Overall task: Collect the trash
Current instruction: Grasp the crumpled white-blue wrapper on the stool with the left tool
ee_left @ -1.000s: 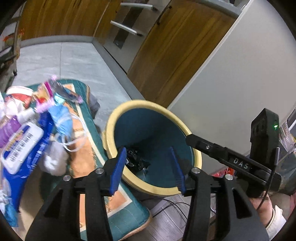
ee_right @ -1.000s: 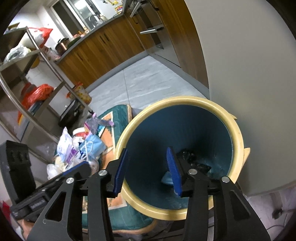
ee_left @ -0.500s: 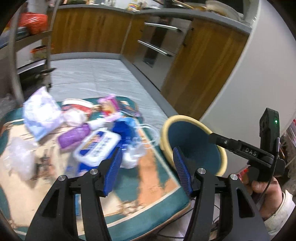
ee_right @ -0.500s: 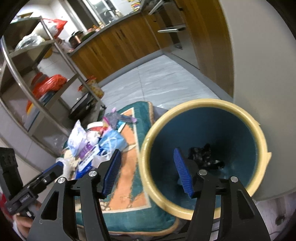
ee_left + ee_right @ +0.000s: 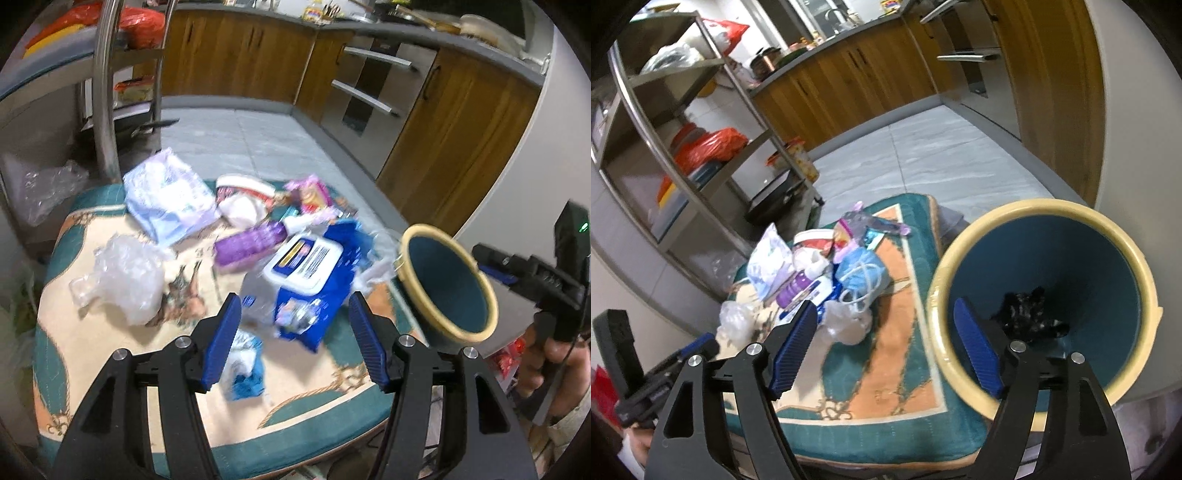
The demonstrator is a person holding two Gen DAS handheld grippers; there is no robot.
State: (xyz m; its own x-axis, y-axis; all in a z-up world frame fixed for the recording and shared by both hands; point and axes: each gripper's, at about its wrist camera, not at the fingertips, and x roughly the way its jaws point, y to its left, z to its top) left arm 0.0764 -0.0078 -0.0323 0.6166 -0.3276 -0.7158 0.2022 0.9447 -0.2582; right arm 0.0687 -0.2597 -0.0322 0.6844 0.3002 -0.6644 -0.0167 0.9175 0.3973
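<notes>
Left tongs (image 5: 293,339) spread wide and empty, poised above the litter heaped on a patterned cushion (image 5: 110,343): a blue wipes pack (image 5: 310,273), a purple bottle (image 5: 251,245), a clear crumpled bag (image 5: 122,280) and a white pouch (image 5: 168,199). The wide spread likely suits the bulky pack directly ahead. Right tongs (image 5: 886,350) also wide and empty, held at the rim of the bin (image 5: 1108,236) just beside the cushion. A dark scrap (image 5: 1028,317) already lies in the bin; most litter is not yet collected.
</notes>
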